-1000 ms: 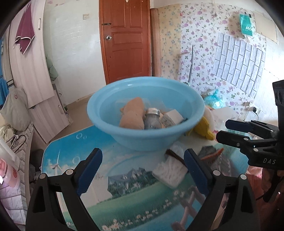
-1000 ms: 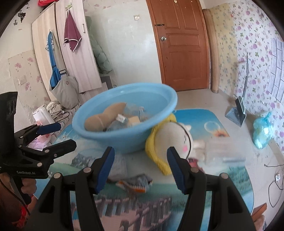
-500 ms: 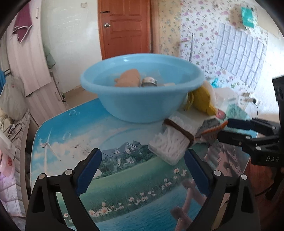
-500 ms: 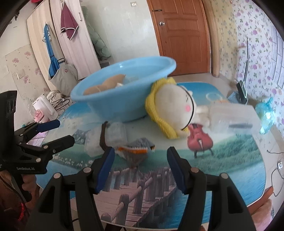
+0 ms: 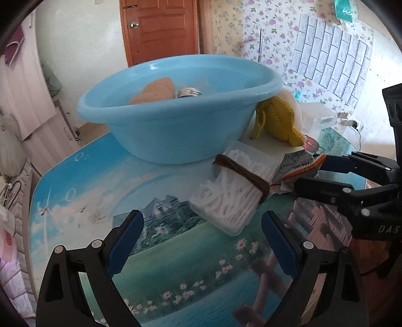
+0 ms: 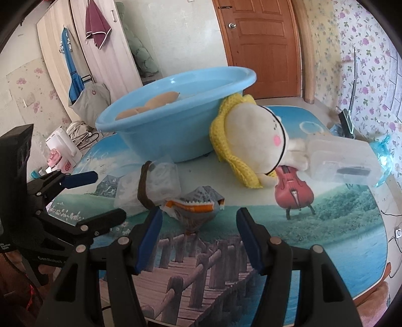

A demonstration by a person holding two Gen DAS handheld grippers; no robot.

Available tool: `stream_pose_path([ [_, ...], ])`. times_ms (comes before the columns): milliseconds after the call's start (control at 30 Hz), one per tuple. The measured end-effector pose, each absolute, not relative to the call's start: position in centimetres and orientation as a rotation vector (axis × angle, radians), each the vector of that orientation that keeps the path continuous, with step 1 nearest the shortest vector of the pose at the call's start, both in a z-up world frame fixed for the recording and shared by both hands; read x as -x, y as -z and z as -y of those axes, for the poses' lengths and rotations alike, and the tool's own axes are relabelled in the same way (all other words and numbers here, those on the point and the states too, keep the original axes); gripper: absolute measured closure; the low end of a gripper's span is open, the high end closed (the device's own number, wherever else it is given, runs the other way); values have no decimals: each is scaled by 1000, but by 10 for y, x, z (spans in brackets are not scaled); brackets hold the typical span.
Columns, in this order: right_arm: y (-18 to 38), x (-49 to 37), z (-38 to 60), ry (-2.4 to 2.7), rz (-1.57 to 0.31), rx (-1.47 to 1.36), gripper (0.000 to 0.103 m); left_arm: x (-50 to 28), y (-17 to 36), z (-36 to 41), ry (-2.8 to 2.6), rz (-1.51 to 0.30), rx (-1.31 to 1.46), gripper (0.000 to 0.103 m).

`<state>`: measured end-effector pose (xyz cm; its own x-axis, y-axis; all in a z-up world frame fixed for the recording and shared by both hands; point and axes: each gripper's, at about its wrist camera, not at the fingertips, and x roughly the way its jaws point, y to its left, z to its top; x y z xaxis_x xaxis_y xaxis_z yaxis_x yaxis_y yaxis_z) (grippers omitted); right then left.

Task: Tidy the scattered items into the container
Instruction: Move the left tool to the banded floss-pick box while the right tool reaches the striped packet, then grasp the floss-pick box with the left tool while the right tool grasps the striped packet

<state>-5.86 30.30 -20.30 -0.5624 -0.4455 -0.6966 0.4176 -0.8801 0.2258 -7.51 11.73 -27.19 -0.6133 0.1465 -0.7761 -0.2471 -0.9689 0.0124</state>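
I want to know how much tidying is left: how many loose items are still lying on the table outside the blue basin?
4: the cotton swab box before the left gripper, the orange-edged packet before the right gripper, the plush doll against the basin, the clear plastic case beside it. Others may be hidden.

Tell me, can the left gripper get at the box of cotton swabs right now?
Probably yes. The left gripper is open, and the box of cotton swabs lies just ahead of its fingers on the table with nothing between them.

Brown door [image 6: 261, 47] at back, maroon towel [image 6: 96, 24] on wardrobe [image 6: 100, 50], blue bag [image 6: 72, 73] hanging, floral wallpaper [image 5: 271, 32] rt; surface [image 6: 339, 213] w/ landscape print.
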Motion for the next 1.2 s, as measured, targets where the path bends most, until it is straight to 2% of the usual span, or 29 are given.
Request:
stream_pose_path([
  [467,211,73,-298,2368,61,-1099,43,98,279,-144,-2553,-385,1218,6],
  [500,212,74,-298,2364,64,-1103,47,99,279,-145,-2548,-385,1217,6],
  [533,213,74,-298,2361,66,-1102,59,99,279,-145,-2545,-381,1218,6],
  [567,213,74,-298,2358,66,-1103,64,99,279,-146,-2542,-377,1218,6],
  [633,214,73,-298,2350,65,-1104,66,98,279,-146,-2541,-375,1211,11],
  [800,214,72,-303,2344,90,-1116,70,89,277,-149,-2483,-343,1190,46],
  [900,212,68,-306,2349,105,-1121,72,81,276,-150,-2513,-382,1183,47],
  [1200,200,48,-311,2382,87,-1097,73,58,264,-123,-2574,-219,1190,47],
])
